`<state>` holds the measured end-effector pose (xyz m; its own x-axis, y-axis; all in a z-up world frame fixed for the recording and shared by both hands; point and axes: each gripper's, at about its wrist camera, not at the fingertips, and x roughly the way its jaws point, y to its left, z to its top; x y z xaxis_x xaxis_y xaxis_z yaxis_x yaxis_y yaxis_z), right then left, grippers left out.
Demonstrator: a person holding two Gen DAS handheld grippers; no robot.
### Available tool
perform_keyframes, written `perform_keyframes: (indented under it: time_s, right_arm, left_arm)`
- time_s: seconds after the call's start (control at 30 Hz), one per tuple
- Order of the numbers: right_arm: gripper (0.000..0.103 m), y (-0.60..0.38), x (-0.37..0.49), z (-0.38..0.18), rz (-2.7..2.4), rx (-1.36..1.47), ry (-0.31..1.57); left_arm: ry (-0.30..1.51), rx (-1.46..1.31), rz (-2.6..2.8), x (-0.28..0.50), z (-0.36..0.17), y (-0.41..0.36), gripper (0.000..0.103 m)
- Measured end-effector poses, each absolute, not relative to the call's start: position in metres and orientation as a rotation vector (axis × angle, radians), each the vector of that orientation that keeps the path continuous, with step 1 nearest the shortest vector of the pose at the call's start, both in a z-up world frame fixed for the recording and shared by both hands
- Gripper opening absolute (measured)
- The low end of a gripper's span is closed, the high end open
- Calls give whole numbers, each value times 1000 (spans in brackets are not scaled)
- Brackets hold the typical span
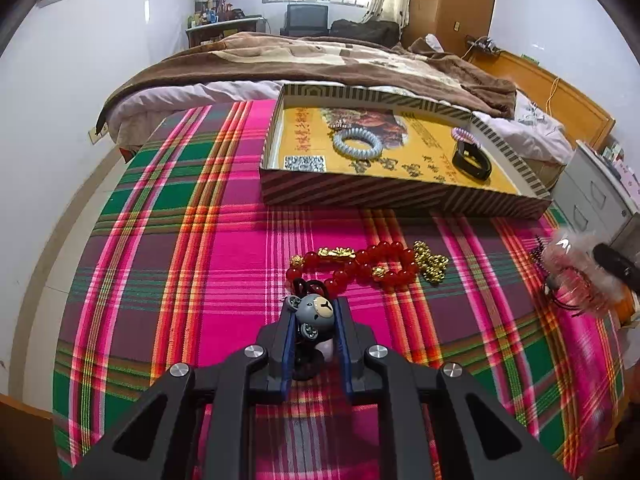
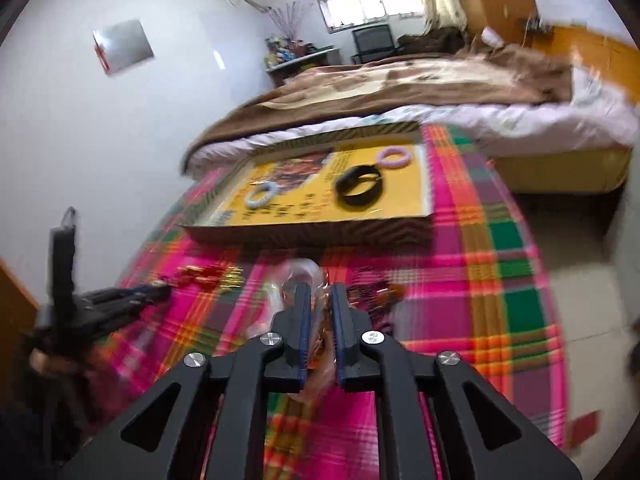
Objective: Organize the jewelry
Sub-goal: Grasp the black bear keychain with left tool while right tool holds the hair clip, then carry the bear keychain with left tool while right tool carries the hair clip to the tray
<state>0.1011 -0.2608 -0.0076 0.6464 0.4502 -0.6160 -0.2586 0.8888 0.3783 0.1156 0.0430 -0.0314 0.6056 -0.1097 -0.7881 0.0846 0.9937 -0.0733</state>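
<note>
Left hand-held gripper (image 1: pixel 316 316) closed around a grey bear charm (image 1: pixel 316 312) (right hand-held gripper (image 2: pixel 320 300) clamped on a clear packet (image 2: pixel 300 276)).

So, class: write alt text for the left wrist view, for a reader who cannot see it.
The left gripper is shut on a grey bear charm above a plaid cloth. Beyond lie a red bead bracelet and a cardboard tray holding hair ties.

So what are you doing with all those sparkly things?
A person is sorting jewelry into the striped box on the plaid cloth. The left gripper is shut on a little grey bear charm; the right gripper is shut on a clear, crinkly packet. A red bead bracelet waits on the cloth.
</note>
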Motion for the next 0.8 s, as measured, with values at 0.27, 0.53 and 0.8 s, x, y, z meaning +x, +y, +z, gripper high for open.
perform_keyframes:
  time_s: [0.27, 0.53, 0.8]
  right_arm:
    - [8, -282, 99, -17, 495, 487, 784]
    - [8, -252, 68, 21, 391, 156, 604]
    - [8, -248, 76, 31, 393, 197, 599]
  left_arm:
    - [887, -48, -121, 108, -21, 45, 18]
    - [875, -58, -124, 104, -17, 44, 18]
    - [812, -55, -150, 98, 12, 43, 18]
